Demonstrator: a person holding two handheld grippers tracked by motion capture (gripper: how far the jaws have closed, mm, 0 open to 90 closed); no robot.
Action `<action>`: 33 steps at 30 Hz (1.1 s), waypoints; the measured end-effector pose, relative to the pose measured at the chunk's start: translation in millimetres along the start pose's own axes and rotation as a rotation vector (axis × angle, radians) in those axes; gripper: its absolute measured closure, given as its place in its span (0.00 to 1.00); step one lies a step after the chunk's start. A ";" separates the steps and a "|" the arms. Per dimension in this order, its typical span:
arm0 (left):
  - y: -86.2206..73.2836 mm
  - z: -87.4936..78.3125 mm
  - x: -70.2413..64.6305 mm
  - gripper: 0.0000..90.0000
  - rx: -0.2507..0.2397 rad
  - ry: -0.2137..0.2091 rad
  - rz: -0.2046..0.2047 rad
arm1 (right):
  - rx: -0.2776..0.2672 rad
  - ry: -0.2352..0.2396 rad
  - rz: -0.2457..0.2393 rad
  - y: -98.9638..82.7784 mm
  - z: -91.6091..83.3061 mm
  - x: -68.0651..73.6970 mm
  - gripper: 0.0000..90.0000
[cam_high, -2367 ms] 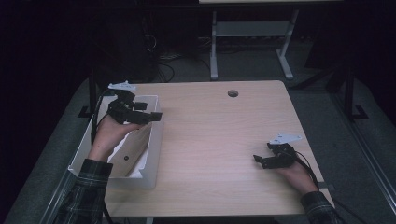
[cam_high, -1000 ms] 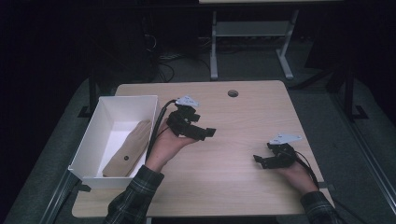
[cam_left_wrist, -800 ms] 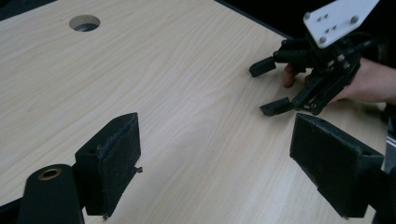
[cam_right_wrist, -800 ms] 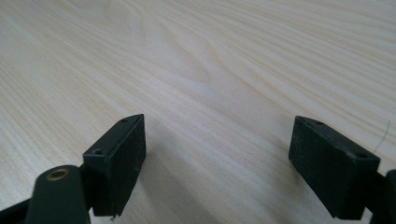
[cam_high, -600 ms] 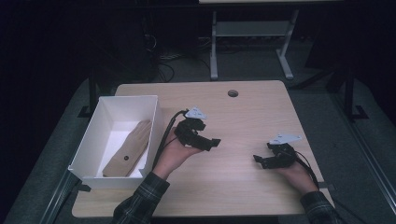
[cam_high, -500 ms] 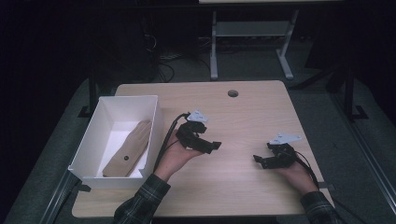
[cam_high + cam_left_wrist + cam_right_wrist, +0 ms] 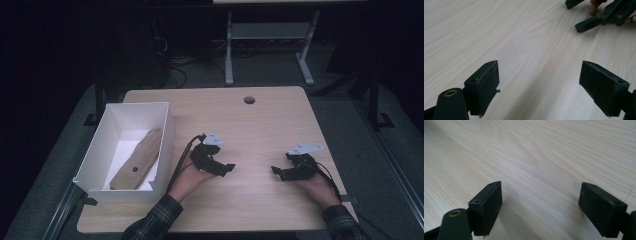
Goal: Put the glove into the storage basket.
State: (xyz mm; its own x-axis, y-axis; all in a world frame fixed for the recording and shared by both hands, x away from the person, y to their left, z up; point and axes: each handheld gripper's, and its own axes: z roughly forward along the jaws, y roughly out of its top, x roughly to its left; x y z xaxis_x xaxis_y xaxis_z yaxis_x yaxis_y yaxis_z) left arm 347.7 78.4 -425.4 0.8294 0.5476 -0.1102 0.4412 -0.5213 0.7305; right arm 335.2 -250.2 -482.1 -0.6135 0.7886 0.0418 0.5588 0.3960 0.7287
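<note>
So both tools are basically parked right now. The left tool (image 7: 226,168) sits low over the bare middle of the worktop (image 7: 260,125) with its jaws wide apart and nothing between them; you can see that clearly in the left gripper view, just wood grain in the gap. The right tool (image 7: 276,172) is the same deal, jaws spread, empty, resting near the right side with the hand (image 7: 314,184) behind it. The two point roughly at each other, apart, not touching.

The thing being handled looks like the tan glove (image 7: 137,160), and it's lying flat inside the white bin (image 7: 165,145) at the left edge of the worktop, cuff end toward the person, fingers pointing away. It sits well apart from both tools.

My read: the drop-off looks done and this is the settle-to-rest bit. To do it well I'd say:

- keep both sets of jaws spread so nothing snags
- set the left tool down gently, well clear of the bin wall so it doesn't nudge the bin
- mind the cable (image 7: 179,162) trailing from the left tool, it runs just beside the bin and could drag on it
- leave a gap between the two tools so they don't knock together
</note>
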 end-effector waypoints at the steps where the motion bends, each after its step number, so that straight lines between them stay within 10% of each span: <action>1: -2.2 0.7 0.6 0.17 0.009 0.001 0.008 | 0.001 0.000 0.000 0.0 0.0 0.0 0.21; 21: -40.2 25.3 -2.3 0.15 0.093 0.048 0.070 | 0.000 0.000 0.000 0.0 0.0 0.0 0.21; 33: -48.5 26.9 -3.7 0.14 0.030 0.043 0.112 | -0.002 0.003 0.000 0.0 0.1 0.3 0.21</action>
State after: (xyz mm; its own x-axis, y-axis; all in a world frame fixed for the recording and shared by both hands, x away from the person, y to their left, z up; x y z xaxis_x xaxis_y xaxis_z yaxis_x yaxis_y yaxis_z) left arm 332.4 84.0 -478.6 0.8589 0.5121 0.0009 0.3568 -0.5997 0.7163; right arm 335.1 -249.9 -482.2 -0.6152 0.7872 0.0434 0.5573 0.3952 0.7302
